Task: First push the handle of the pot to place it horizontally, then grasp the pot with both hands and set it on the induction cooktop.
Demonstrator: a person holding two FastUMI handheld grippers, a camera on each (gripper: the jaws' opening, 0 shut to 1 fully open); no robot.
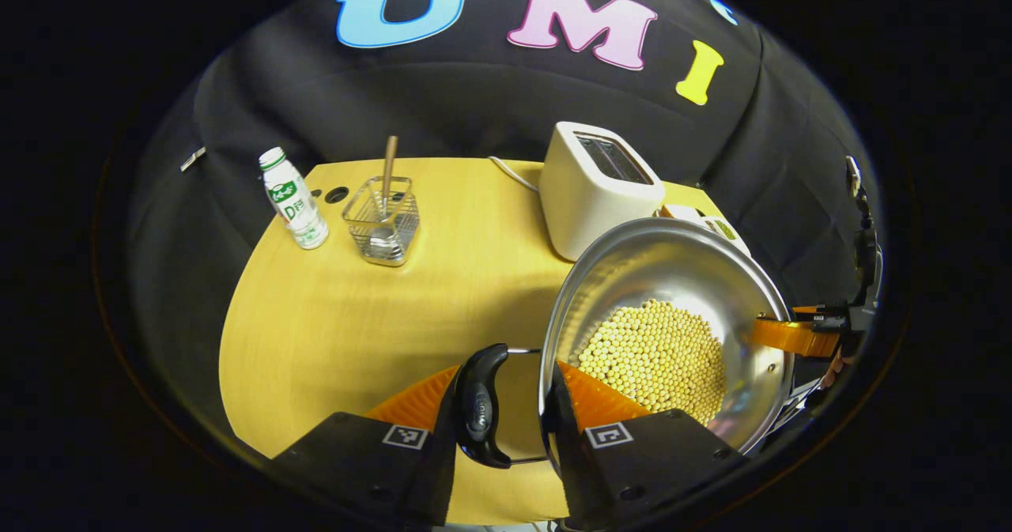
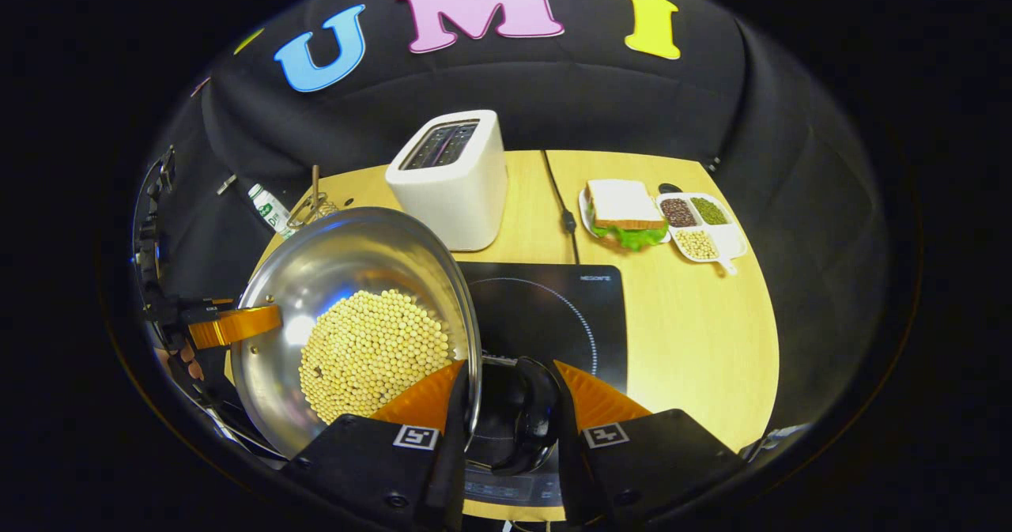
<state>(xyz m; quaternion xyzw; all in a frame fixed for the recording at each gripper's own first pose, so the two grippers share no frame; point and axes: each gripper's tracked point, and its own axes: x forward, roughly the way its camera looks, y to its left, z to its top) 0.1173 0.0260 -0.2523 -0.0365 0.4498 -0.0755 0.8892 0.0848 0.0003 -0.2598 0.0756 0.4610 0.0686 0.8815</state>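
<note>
Both tools clamped on pot (image 1: 664, 318) handles: left tool (image 1: 510, 405), right tool (image 2: 506, 405). Cooktop (image 2: 553, 303) center in right gripper view; bare tabletop (image 1: 316, 334) lower left in left gripper view.

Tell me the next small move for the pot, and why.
Probably carry the pot a little further over the cooktop, then lower it. Both grippers, left and right, grip its side handles, and in the right gripper view it looks held up and tilted, covering just the cooktop's near left part.
</note>
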